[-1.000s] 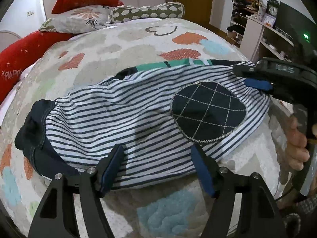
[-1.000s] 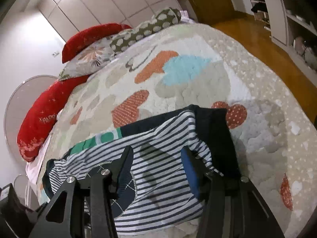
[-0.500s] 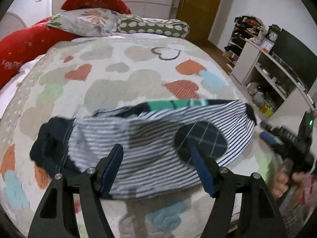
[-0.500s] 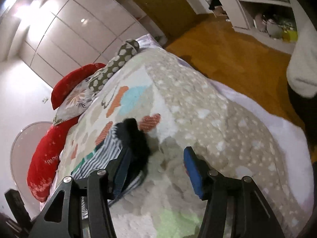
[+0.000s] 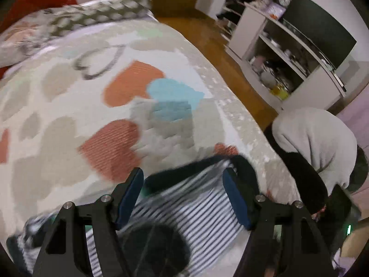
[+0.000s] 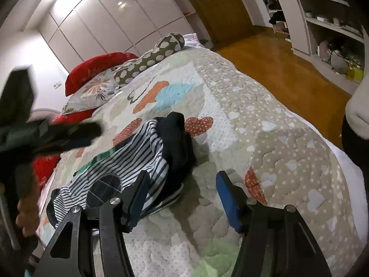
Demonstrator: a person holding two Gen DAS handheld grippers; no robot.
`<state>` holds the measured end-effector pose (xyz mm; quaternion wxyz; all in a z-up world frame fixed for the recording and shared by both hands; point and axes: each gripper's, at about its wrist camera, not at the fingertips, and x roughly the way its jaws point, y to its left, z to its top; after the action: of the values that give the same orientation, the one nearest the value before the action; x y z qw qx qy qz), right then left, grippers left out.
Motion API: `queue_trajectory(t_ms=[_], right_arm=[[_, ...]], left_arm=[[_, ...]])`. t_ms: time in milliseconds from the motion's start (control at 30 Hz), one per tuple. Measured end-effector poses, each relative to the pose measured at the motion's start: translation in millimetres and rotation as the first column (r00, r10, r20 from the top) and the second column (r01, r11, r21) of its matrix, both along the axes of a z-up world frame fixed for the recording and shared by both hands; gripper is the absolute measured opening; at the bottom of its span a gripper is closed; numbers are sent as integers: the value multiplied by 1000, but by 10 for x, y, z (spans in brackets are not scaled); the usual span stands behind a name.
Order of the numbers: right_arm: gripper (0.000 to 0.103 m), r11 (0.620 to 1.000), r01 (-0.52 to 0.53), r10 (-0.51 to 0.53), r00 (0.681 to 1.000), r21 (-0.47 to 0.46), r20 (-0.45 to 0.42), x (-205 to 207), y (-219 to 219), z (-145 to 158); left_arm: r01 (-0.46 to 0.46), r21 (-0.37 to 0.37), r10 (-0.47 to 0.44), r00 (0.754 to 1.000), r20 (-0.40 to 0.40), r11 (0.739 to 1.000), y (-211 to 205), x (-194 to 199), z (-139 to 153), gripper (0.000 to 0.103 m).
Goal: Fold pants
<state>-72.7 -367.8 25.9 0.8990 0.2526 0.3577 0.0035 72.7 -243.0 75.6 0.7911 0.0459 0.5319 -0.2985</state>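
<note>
The bed (image 6: 265,120) fills both views, covered by a quilt (image 5: 69,106) printed with hearts in orange, blue and beige. At its far end lie a red pillow (image 6: 94,69), a flowered pillow (image 6: 92,92) and a spotted bolster (image 6: 156,55). Beyond the bed are a wooden floor (image 6: 272,55), white wardrobe doors (image 6: 110,23) and open shelves (image 5: 286,53).

The pants (image 6: 138,159), striped navy and white with a dark round knee patch, lie folded on the quilt, the dark waistband bunched at the near end.

The left gripper (image 5: 183,195) is wide open and holds nothing; the pants lie under and between its fingers, blurred.

The right gripper (image 6: 181,198) is wide open and empty; its left finger overlaps the edge of the pants, its right finger is over bare quilt.
</note>
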Motion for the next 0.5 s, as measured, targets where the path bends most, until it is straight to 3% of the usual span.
queue_trajectory(t_ms=[233,333,367,400,433,500], right_arm=[[67,999,-48,48,999,15,-13,228,42,-52],[67,998,-66,66,998,0,-10,325,98,-82],[58,997,-72,72,997,-4,-5,345,110,-85],[48,997,-80,80,997,2,2,372,121,-90],[27,996,-91,91,996,14,1,396,119,-96],[23,994,-101,101,995,43,10,430,107,-88]], left_arm=[[123,22,-119,981,-153,992,-520,320,-437,70],[173,26,-166,972,-167,985,-621,296,-511,70],[198,20,-193,969,-156,980,-636,263,-494,55],[210,14,-206,966,-156,978,-638,245,-482,16],[218,12,-213,963,-165,976,-641,227,-476,14],[214,-6,-213,970,-116,977,-570,177,-382,14]])
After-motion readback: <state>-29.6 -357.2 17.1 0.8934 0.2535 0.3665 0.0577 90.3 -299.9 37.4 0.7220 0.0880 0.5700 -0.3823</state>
